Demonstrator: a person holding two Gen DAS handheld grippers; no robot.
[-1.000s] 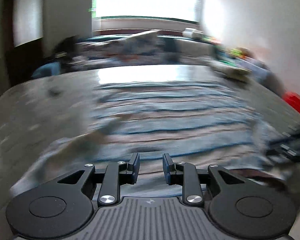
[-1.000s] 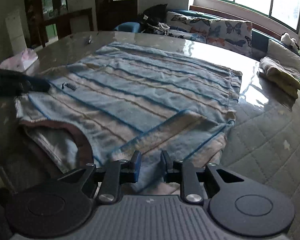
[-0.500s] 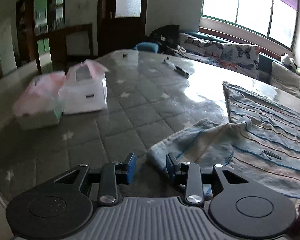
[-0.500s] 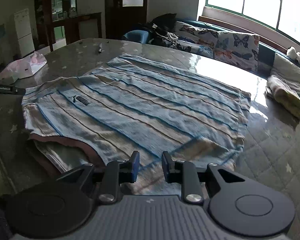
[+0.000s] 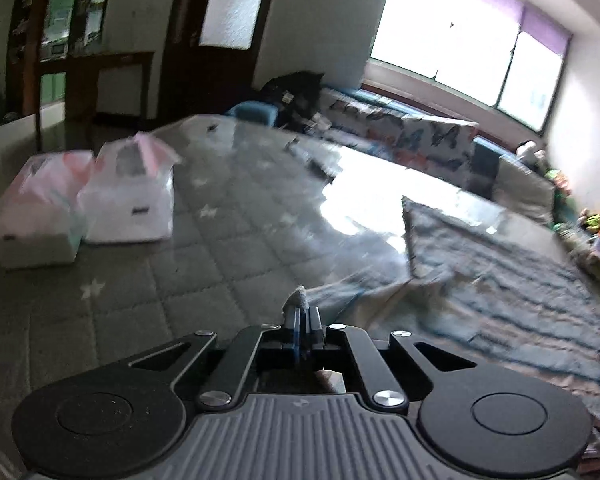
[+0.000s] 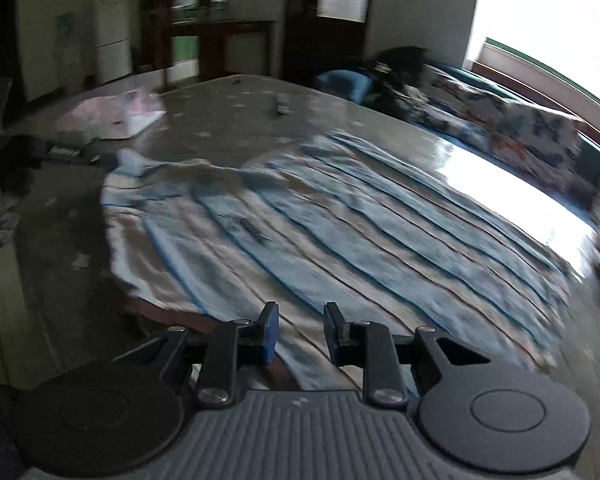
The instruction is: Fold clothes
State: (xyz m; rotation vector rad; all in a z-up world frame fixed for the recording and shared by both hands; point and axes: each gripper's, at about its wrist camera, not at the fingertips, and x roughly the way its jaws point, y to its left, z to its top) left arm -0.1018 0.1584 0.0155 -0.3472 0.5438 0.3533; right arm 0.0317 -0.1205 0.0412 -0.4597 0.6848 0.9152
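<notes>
grey quilted table (image 6: 228,120) with pale stars and window glare at right, striped blue shirt (image 6: 340,232) spread flat across the middle, two white-and-pink tissue packs (image 5: 128,200) at left of the left view, small dark object (image 6: 283,103) near far edge

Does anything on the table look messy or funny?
Yes. The striped shirt lies mostly flat, but its sleeve on the far left corner is bunched and lifted, because the left gripper has pinched it shut. The right gripper hangs open above the shirt's near edge.
</notes>
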